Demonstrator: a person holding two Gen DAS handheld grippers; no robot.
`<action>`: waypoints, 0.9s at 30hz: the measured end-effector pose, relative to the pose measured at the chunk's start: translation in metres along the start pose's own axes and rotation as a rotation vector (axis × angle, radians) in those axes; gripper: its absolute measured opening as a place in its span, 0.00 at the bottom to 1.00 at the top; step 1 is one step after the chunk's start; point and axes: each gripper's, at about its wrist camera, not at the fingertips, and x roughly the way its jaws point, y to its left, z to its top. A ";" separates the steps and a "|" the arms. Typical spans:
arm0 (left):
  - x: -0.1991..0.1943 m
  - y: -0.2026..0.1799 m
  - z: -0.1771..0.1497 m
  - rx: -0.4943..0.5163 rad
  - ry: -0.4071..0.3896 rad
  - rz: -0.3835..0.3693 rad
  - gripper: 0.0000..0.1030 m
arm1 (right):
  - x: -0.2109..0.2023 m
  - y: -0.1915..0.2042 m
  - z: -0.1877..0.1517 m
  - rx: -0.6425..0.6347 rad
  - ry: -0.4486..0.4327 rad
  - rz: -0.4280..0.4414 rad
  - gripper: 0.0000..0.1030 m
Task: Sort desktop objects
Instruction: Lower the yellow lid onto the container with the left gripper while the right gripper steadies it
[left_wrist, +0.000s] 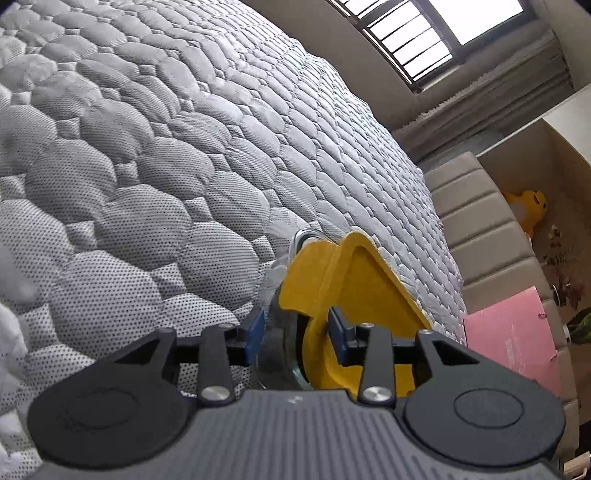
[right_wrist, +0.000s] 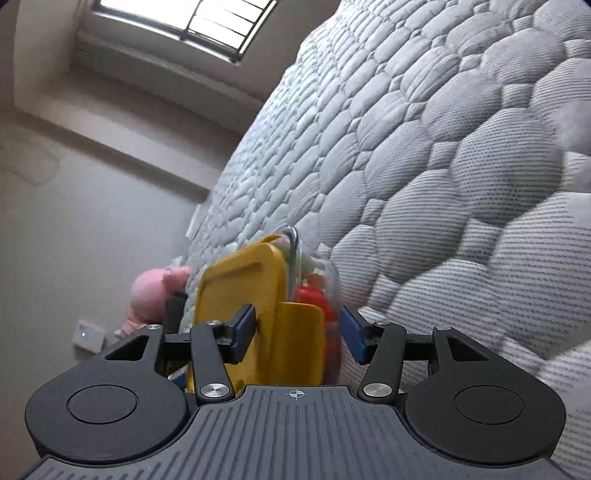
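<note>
- Clearly the task's thing is a clear container (left_wrist: 291, 354) with a yellow lid (left_wrist: 354, 291), lying on its side on the quilted mattress (left_wrist: 147, 166) of a bed, right in front of both grippers.
- Seen from the right wrist, red and pale items (right_wrist: 314, 295) show through the clear wall, so it is probably loaded and heavier than an empty box.
- By its look the body is glass or hard plastic: stiff, smooth and likely slippery, and possibly breakable if dropped off the bed.
- On the lid the flat yellow clip tabs (right_wrist: 295, 339) look like thin plastic that may flex or pop open under a pinch.
- At the near end the left gripper (left_wrist: 295, 334) has its blue pads either side of the rim; the right pad lies against the lid, the left seems just clear, so I judge it released.
- Opposite it, the right gripper (right_wrist: 297, 330) straddles a clip tab with a plain gap at its right pad: not grasping.
- Better purchase is probably across the rim where lid meets body, not on a tab alone.
</note>
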 end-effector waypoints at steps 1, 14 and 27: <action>0.001 0.000 0.001 0.000 0.002 0.002 0.40 | 0.005 0.002 0.003 -0.003 0.008 0.004 0.46; 0.009 -0.017 -0.005 0.063 0.080 0.008 0.38 | 0.021 0.009 0.021 -0.012 0.037 -0.019 0.45; -0.023 -0.018 -0.047 0.076 0.122 -0.007 0.41 | -0.010 0.019 -0.013 -0.021 0.030 -0.021 0.44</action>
